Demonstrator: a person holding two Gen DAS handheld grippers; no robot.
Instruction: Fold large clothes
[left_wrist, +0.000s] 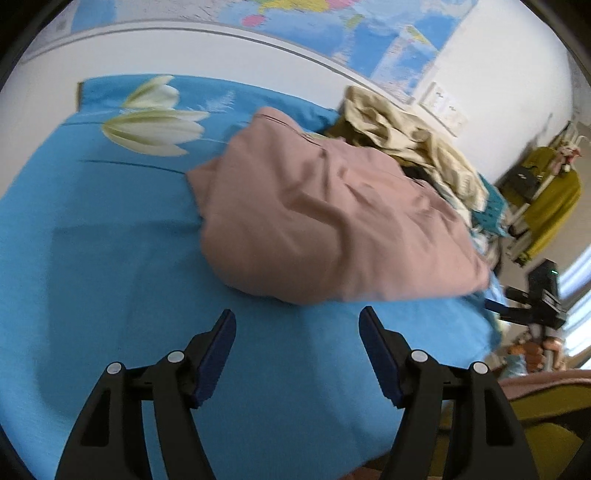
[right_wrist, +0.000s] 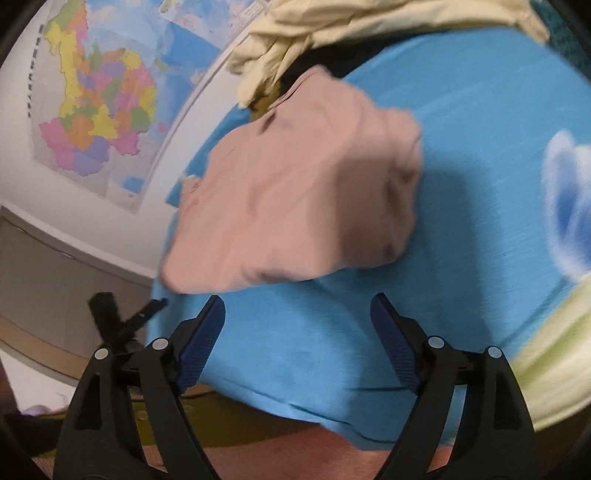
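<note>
A folded dusty-pink garment (left_wrist: 332, 221) lies on the blue bed sheet (left_wrist: 110, 240), and it shows in the right wrist view (right_wrist: 295, 199) too. My left gripper (left_wrist: 297, 332) is open and empty, hovering over the sheet just short of the garment's near edge. My right gripper (right_wrist: 297, 317) is open and empty, also just short of the garment. The right gripper shows at the far right of the left wrist view (left_wrist: 532, 299); the left gripper shows at the left of the right wrist view (right_wrist: 125, 317).
A heap of cream and olive clothes (left_wrist: 406, 136) lies behind the pink garment, near the wall. A map (right_wrist: 99, 110) hangs on the wall. A rack with a mustard garment (left_wrist: 550, 195) stands beyond the bed. The bed's edge (right_wrist: 277, 402) is near my right gripper.
</note>
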